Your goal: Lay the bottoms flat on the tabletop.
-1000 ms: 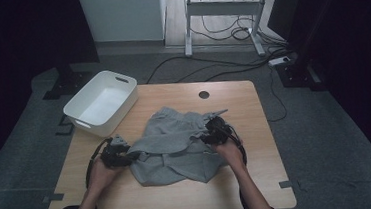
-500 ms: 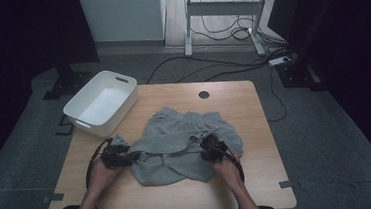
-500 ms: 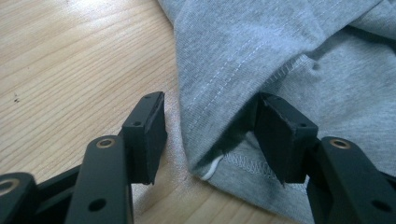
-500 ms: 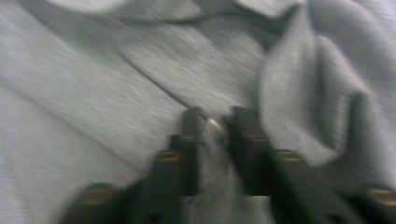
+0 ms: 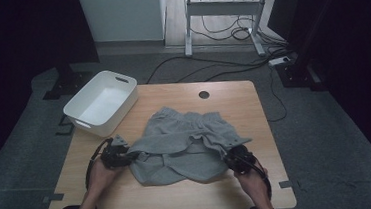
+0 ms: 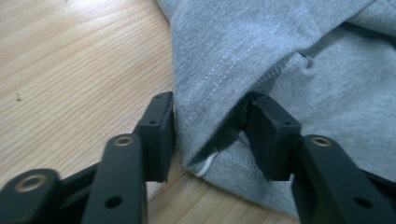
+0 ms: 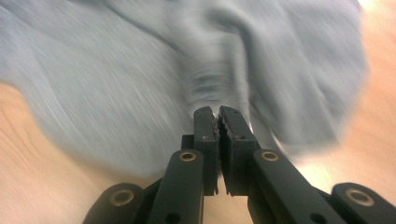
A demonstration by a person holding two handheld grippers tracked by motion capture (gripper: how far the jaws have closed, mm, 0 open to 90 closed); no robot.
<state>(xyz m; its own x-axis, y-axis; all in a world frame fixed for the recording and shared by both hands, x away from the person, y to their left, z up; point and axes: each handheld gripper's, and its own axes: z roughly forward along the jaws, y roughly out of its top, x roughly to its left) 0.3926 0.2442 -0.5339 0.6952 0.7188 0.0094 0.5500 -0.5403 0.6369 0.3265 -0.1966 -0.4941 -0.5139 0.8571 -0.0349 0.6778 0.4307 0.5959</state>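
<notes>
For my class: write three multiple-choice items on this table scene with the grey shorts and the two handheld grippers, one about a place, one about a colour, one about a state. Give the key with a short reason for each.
1. Where does the white bin stand?
A. at the table's far left corner
B. at the near right corner
C. on top of the shorts

2. What colour are the shorts?
A. red
B. grey
C. black

3. How do the jaws of the left gripper stand?
A. shut tight with nothing between them
B. apart, with a fold of the shorts' hem between them
C. apart over bare wood

Key:
1 A, since the high view shows the bin at the far left corner of the table, partly over its edge.
2 B, since the cloth is grey in all three views.
3 B, since the left gripper view shows the stitched hem between the two separated jaws.
</notes>
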